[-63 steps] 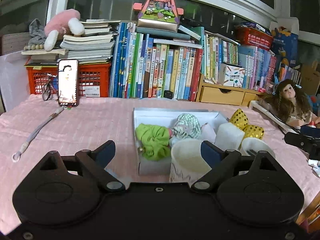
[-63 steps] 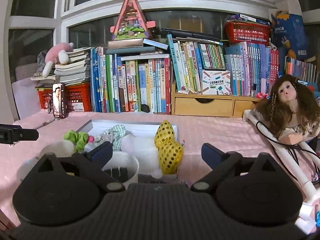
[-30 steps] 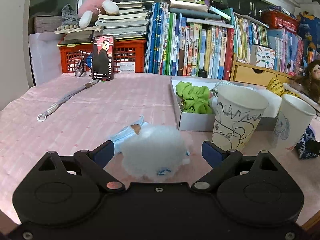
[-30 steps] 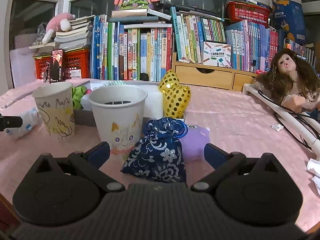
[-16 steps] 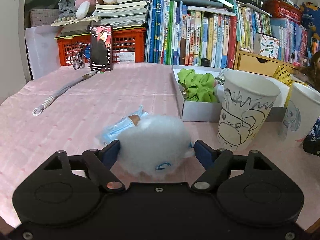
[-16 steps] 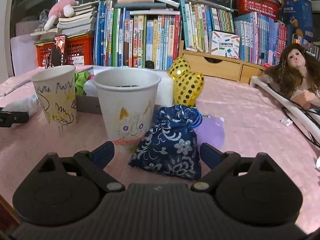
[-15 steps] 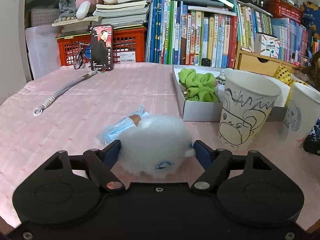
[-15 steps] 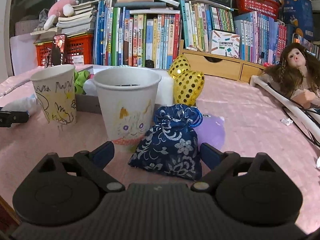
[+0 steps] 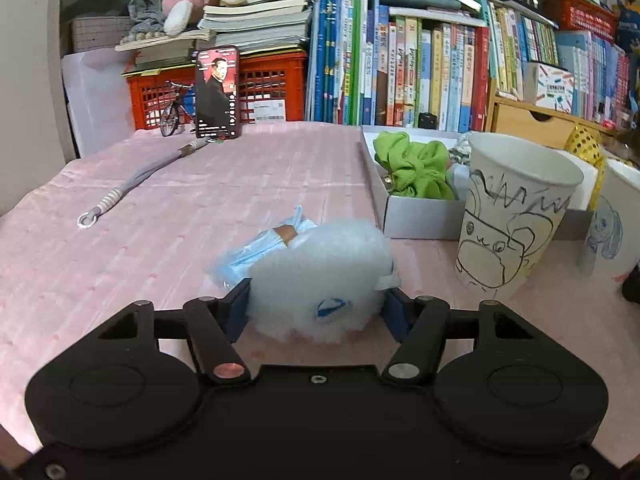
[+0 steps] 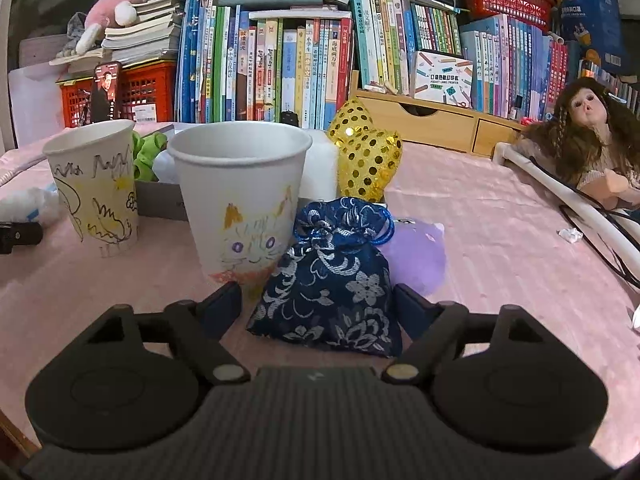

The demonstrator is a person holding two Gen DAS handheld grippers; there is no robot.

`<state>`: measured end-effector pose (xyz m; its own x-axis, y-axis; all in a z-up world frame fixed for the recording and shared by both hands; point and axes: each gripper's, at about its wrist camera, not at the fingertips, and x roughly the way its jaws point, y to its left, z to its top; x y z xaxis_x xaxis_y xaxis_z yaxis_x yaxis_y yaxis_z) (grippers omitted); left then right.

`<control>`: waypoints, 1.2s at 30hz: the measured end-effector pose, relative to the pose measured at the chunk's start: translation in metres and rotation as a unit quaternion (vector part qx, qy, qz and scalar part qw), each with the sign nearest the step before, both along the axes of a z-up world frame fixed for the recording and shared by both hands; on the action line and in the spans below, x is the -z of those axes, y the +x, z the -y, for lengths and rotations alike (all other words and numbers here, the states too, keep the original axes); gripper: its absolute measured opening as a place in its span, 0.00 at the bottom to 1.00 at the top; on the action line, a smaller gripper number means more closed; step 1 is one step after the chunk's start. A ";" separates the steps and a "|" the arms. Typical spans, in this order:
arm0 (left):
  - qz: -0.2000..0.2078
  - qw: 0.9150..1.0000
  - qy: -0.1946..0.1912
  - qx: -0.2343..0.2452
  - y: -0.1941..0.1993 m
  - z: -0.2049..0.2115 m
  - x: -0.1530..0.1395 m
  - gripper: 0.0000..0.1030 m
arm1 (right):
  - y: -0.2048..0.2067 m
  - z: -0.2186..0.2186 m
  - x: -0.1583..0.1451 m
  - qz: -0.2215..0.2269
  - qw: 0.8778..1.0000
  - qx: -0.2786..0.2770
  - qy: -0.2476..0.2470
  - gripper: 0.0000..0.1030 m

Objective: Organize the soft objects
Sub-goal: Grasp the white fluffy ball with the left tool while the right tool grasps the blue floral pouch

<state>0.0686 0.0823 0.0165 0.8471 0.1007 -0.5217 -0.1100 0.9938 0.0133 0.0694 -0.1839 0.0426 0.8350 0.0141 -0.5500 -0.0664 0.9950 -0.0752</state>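
White fluffy ball (image 9: 320, 276) sits on the pink-clothed counter (image 9: 160, 216), right on top of a blue face mask (image 9: 256, 248), and the left hand-held gripper (image 9: 316, 312) has just been closing in, both blue pads pressing its sides. Over on the right, the blue embroidered pouch (image 10: 332, 284) stands beside the cat-drawn paper cup (image 10: 240, 196); the right hand-held gripper (image 10: 318, 308) has been narrowing too, its right pad at the pouch's edge, its left pad short of the cloth, not yet pinching.
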 end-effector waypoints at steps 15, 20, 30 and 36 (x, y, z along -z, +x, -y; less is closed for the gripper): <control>0.040 0.999 0.023 0.015 -0.021 0.013 -0.020 0.60 | -0.019 0.004 -0.015 0.029 1.000 0.002 0.005 0.63; 0.048 0.999 0.019 0.019 -0.026 0.013 -0.028 0.60 | -0.026 0.005 -0.024 0.044 0.999 0.000 0.006 0.60; 0.058 0.998 0.006 0.026 -0.030 0.012 -0.041 0.60 | -0.029 0.006 -0.032 0.056 0.998 0.000 0.007 0.51; 0.060 0.998 0.003 0.025 -0.030 0.010 -0.046 0.60 | -0.033 0.008 -0.039 0.070 0.998 0.000 0.008 0.49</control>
<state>0.0388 0.0720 0.0627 0.9071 0.0605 -0.4166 -0.0622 0.9980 0.0096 0.0367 -0.1916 0.0814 0.9034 0.0216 -0.4282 -0.0557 0.9962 -0.0671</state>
